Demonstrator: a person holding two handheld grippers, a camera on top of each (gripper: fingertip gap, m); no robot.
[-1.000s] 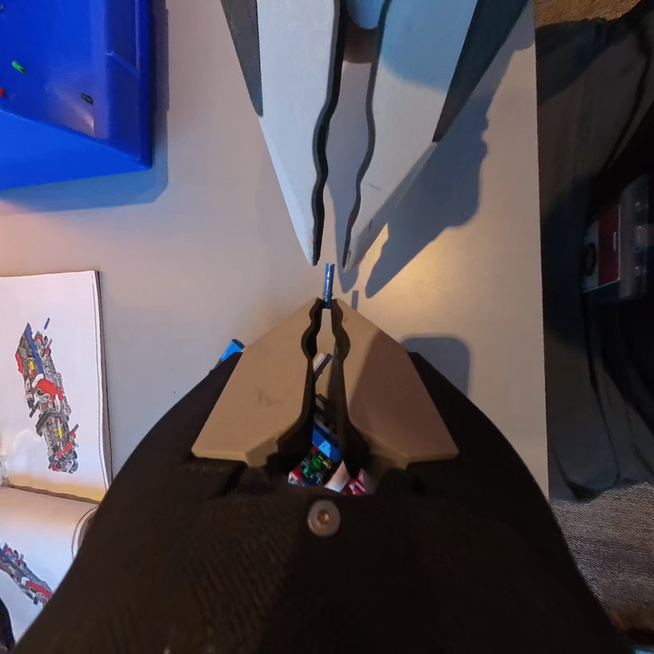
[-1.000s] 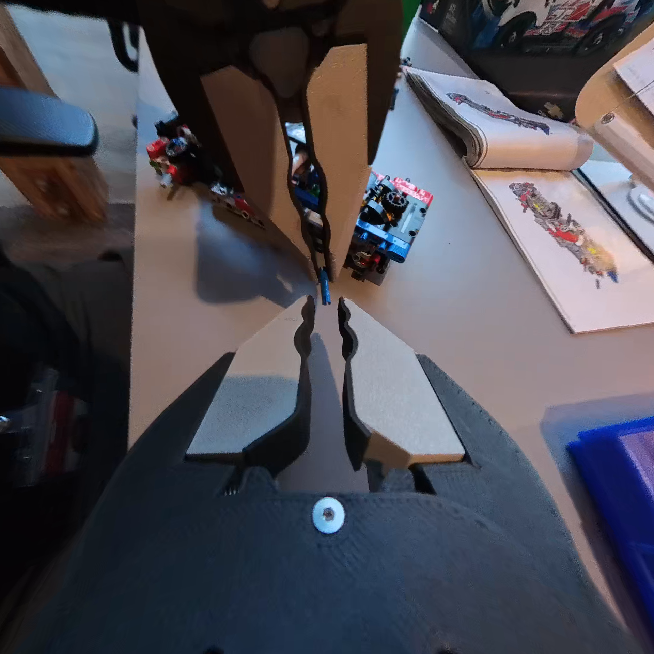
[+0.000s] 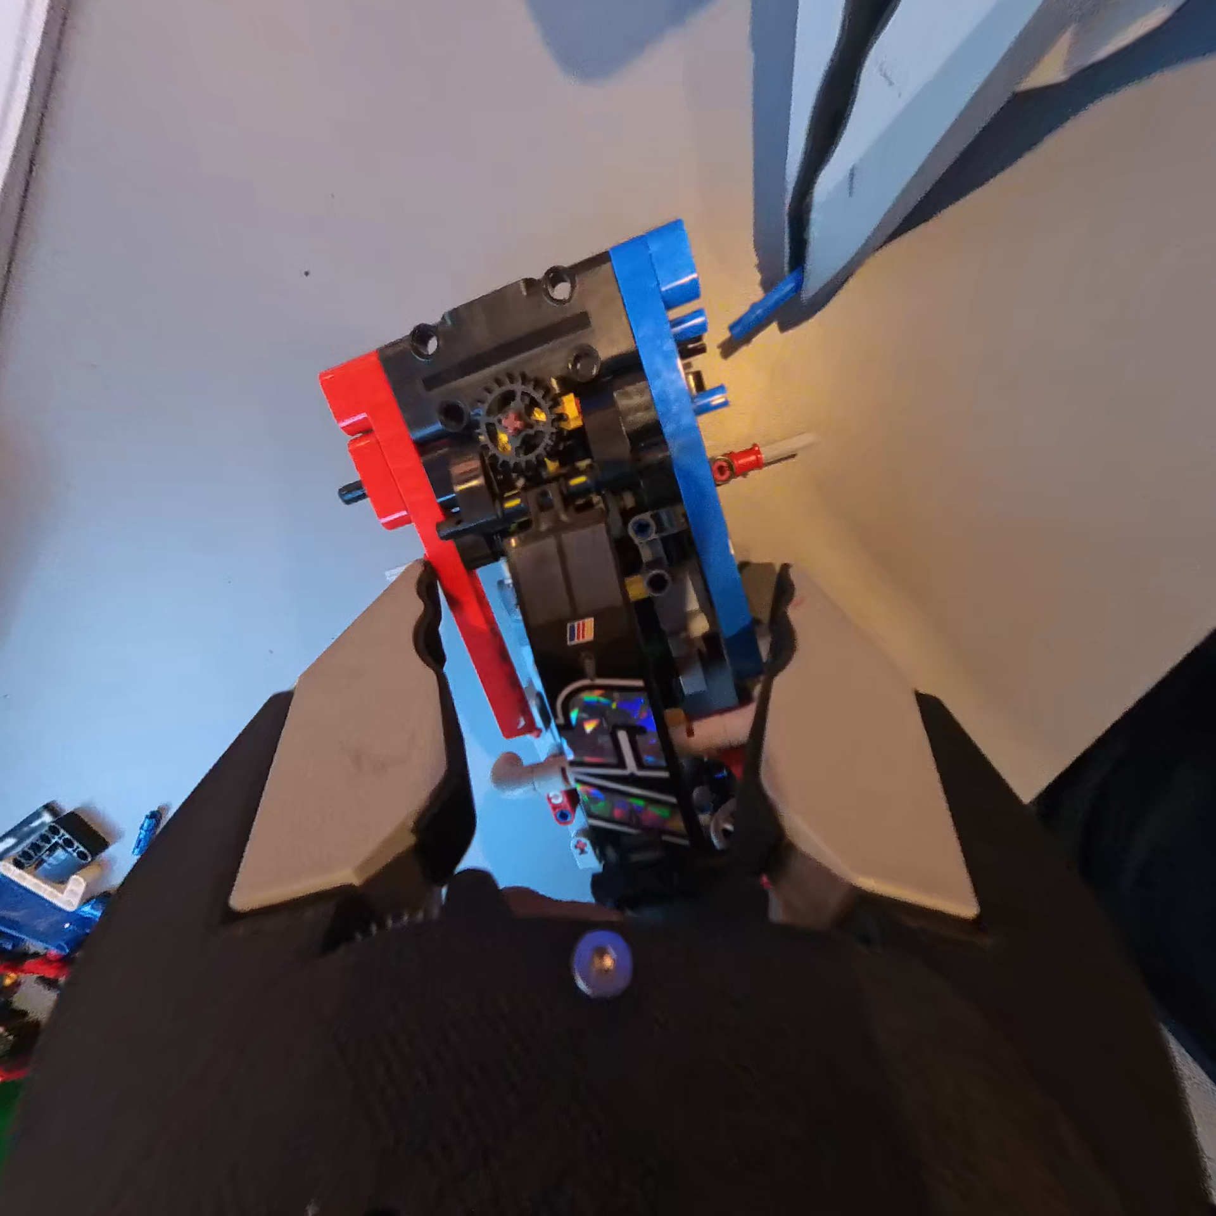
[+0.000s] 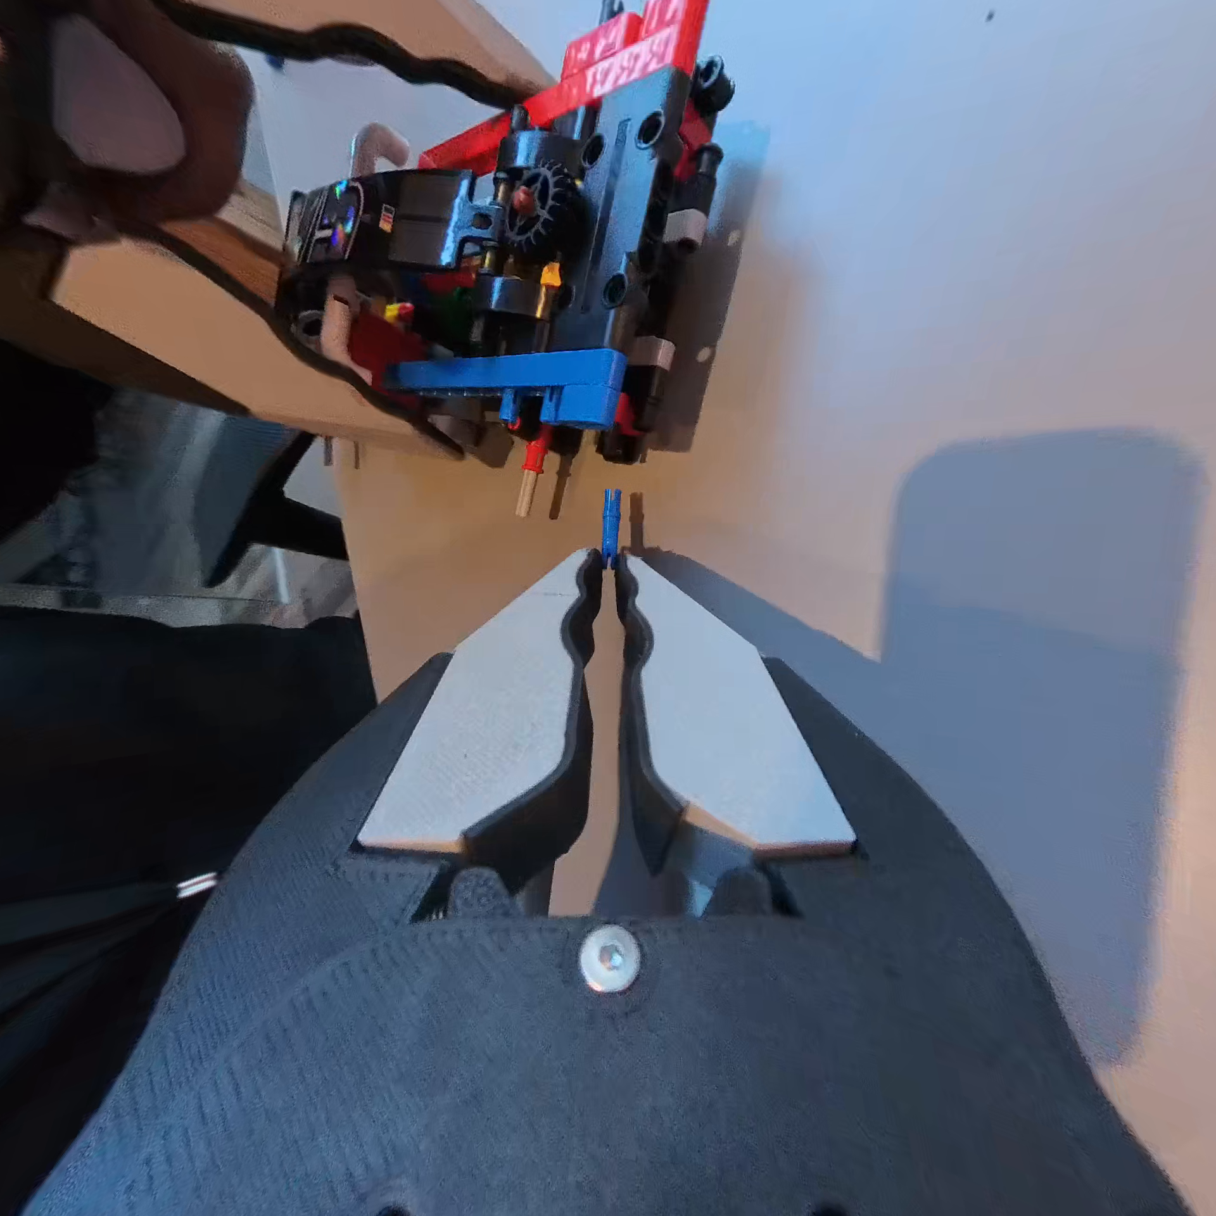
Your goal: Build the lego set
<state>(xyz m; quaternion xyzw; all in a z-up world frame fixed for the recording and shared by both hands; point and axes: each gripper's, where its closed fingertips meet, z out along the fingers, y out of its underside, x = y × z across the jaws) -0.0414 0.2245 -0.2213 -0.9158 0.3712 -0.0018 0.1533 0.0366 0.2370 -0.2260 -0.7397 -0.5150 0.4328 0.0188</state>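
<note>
The partly built lego model (image 3: 559,500), black with a red beam on one side and a blue beam on the other, sits between the fingers of my left gripper (image 3: 604,579). The gripper is shut on its two sides and holds it over the table. My right gripper (image 4: 610,559) is shut on a small blue pin (image 4: 610,520) at its fingertips. The pin points at the model's blue-beam side (image 4: 526,378), a short gap away, next to a red and tan axle (image 4: 532,477). The pin (image 3: 763,309) and right gripper (image 3: 799,276) also show in the left wrist view.
Loose lego parts (image 3: 46,862) and a spare blue pin (image 3: 150,829) lie on the pale table (image 3: 197,395) at lower left. The table's edge (image 4: 355,592) runs to the left of the right gripper, with dark floor beyond it. One gripper's finger ends stand about 9 cm off the other's.
The blue pin has passed from my left gripper to my right gripper, which closed on it. My left gripper has opened wider and now grips the lego model.
</note>
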